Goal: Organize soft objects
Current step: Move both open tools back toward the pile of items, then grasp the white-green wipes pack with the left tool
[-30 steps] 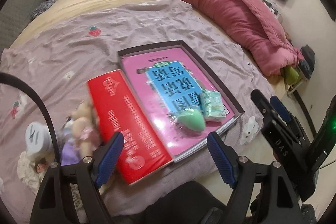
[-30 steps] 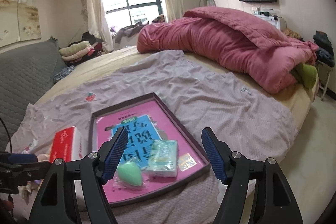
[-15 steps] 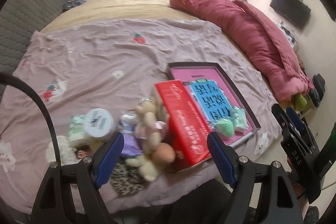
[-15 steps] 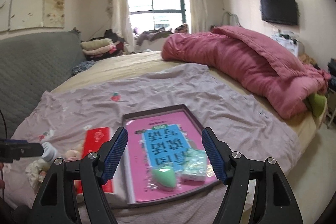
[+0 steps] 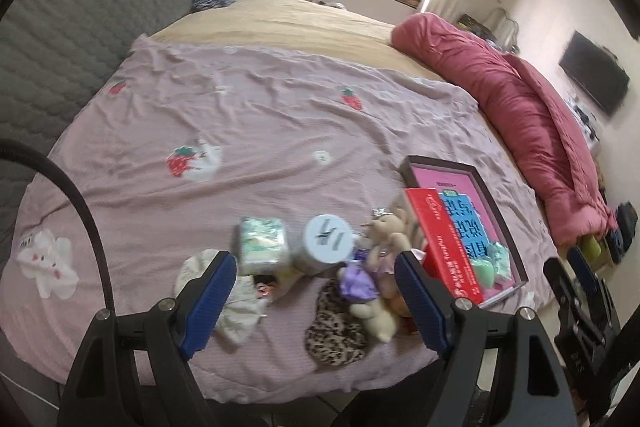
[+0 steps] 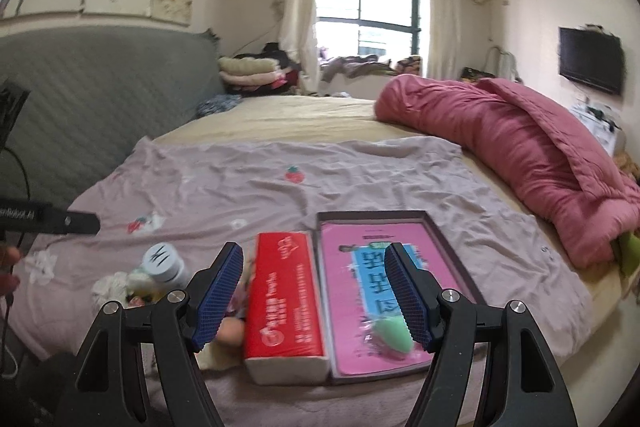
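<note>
Hovering empty and wide open, the left gripper (image 5: 310, 293) frames the teddy bear (image 5: 380, 267) between its fingers. Right gripper (image 6: 314, 295) is likewise open, holding nothing. Next likely calls for lowering onto the bear.

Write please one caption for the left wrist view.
Open left gripper hovers over a teddy bear, tissue pack and leopard pouch on the pink bedsheet.

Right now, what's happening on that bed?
A person is sorting soft items with two handheld grippers. The left gripper is open above a pile near the bed edge: teddy bear, tissue pack, white-lidded jar, leopard-print pouch. The right gripper is open over the red tissue box and the tray, which holds a green sponge. Neither grips anything.
</note>
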`<state>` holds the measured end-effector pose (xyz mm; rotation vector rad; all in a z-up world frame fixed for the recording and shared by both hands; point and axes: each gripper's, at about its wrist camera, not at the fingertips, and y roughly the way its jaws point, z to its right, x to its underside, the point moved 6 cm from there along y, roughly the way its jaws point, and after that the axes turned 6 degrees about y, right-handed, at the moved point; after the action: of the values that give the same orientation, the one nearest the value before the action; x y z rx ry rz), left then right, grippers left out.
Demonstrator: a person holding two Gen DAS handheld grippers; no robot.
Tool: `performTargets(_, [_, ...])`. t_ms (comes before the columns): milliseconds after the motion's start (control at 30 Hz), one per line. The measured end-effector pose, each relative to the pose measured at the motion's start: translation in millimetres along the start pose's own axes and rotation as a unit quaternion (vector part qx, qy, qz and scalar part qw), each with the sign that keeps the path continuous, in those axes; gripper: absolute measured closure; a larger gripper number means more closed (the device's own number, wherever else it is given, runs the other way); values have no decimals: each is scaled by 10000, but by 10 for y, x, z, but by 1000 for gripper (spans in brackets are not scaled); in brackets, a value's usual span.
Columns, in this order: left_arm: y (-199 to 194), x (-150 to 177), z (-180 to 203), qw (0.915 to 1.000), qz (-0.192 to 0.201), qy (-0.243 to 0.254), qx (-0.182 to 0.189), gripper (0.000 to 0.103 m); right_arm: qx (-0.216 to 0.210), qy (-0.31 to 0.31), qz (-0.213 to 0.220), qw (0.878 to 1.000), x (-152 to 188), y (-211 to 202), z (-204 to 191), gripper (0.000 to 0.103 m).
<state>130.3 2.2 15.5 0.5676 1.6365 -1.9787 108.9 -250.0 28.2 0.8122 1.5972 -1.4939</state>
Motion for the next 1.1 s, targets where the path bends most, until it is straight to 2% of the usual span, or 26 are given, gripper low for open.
performTargets(333, [132,180,-362,9996,-174,-216,-52,22,-233,-850,-293,9957,224,87,-528,29])
performTargets(533, [228,244,-548,9990,-261,-367,-51,22,-326,-1508,-550,9865,454,244,-718,29])
performTargets(800, [427,349,-599,9984,-402,-390,57,22,-69,-3020,-746,9504,887,503,-920,28])
performTargets(900, [514,391,-585,9981,-474,-372,114,22,-50,-3285,-833,9408,985,598,-975,28])
performTargets(1100, [691,436,-565,9976,-586,-338,166,22,134,-3958,-984,9130,1174,825,-1059,28])
